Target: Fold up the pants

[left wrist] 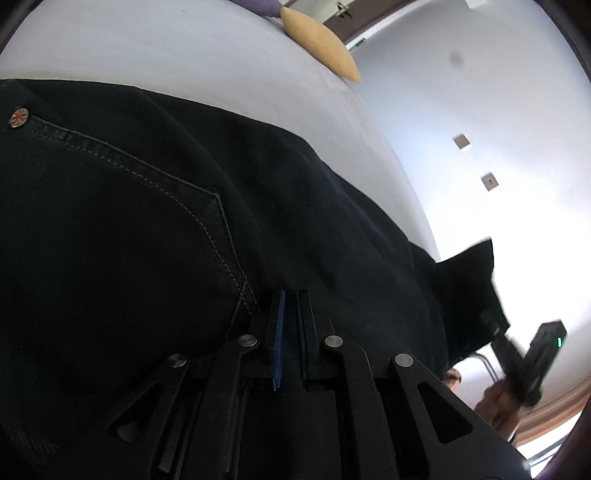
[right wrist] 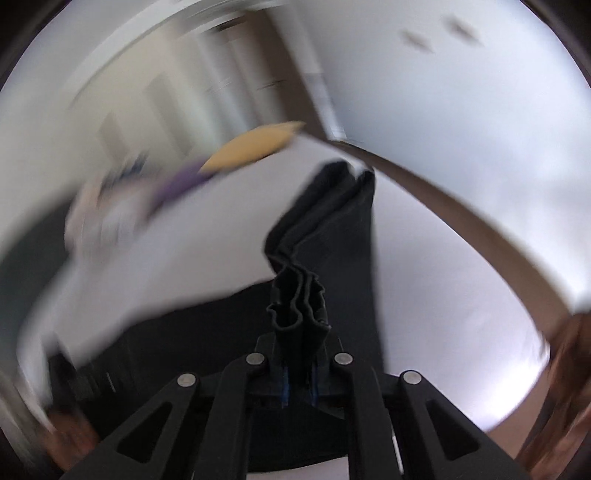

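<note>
Black pants (left wrist: 155, 236) lie across a white bed (left wrist: 207, 62), with a back pocket seam and a metal rivet (left wrist: 18, 117) in the left wrist view. My left gripper (left wrist: 291, 295) rests over the pants near the pocket corner, jaws nearly together with a thin gap; whether cloth is pinched between them is unclear. My right gripper (right wrist: 300, 332) is shut on a bunched, layered end of the pants (right wrist: 325, 221) and holds it lifted above the bed. The right gripper also shows blurred at the right of the left wrist view (left wrist: 524, 354), holding the raised pants end.
A yellow cushion (left wrist: 321, 44) and a purple cushion (left wrist: 258, 5) lie at the far side of the bed. A white wall with two small plates (left wrist: 461, 141) stands beyond the bed. The right wrist view is motion-blurred, showing a brown bed frame edge (right wrist: 461, 206).
</note>
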Tool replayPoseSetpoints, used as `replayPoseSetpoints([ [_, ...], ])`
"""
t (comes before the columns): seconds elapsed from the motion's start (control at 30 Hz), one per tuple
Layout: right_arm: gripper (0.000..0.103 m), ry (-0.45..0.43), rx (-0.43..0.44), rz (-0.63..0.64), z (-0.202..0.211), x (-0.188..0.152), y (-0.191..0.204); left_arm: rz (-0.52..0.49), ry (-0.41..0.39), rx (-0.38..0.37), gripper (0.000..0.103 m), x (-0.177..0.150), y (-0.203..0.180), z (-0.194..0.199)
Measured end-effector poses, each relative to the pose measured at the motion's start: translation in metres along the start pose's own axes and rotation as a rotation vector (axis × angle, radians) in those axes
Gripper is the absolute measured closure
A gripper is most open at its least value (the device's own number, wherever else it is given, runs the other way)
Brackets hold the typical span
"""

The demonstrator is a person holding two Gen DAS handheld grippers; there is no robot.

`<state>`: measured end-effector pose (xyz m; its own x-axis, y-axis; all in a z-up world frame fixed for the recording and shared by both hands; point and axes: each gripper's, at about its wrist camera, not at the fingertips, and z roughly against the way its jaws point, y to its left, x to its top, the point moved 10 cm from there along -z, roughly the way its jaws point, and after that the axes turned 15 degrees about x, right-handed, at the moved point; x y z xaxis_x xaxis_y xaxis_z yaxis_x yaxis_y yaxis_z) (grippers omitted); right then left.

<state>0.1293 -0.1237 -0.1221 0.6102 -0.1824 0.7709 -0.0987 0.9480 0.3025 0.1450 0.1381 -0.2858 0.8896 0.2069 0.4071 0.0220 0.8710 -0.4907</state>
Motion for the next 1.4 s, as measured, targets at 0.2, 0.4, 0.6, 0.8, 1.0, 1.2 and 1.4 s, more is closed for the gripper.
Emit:
replayPoseSetpoints([
  [0.2, 0.094, 0.232, -0.238, 0.498, -0.077, -0.075, 0.05, 0.042, 0.014, -0.046, 0.059, -0.002, -0.019, 0.008],
  [0.4, 0.094, 0.191, -0.257, 0.553, -0.063, -0.069, 0.059, 0.041, 0.028, -0.154, 0.008, -0.002, -0.073, 0.011],
  [0.6, 0.094, 0.15, -0.254, 0.682, -0.05, -0.071, 0.105, 0.014, 0.141, -0.229, 0.008, -0.012, -0.124, -0.006],
  [0.8, 0.094, 0.152, -0.224, 0.774, -0.048, -0.085, 0.137, -0.016, 0.197, -0.201, 0.008, -0.02, -0.138, -0.022],
  [1.0, 0.094, 0.161, -0.188, 0.85, -0.05, -0.095, 0.159, -0.091, 0.252, -0.145, 0.079, -0.024, -0.142, -0.03],
  [1.2, 0.094, 0.179, -0.131, 0.915, -0.056, -0.102, 0.18, -0.144, 0.223, -0.097, 0.091, -0.016, -0.124, -0.019],
  [1.4, 0.094, 0.176, -0.055, 0.977, -0.065, -0.109, 0.211, -0.172, 0.166, -0.031, 0.091, 0.013, -0.094, 0.002],
])
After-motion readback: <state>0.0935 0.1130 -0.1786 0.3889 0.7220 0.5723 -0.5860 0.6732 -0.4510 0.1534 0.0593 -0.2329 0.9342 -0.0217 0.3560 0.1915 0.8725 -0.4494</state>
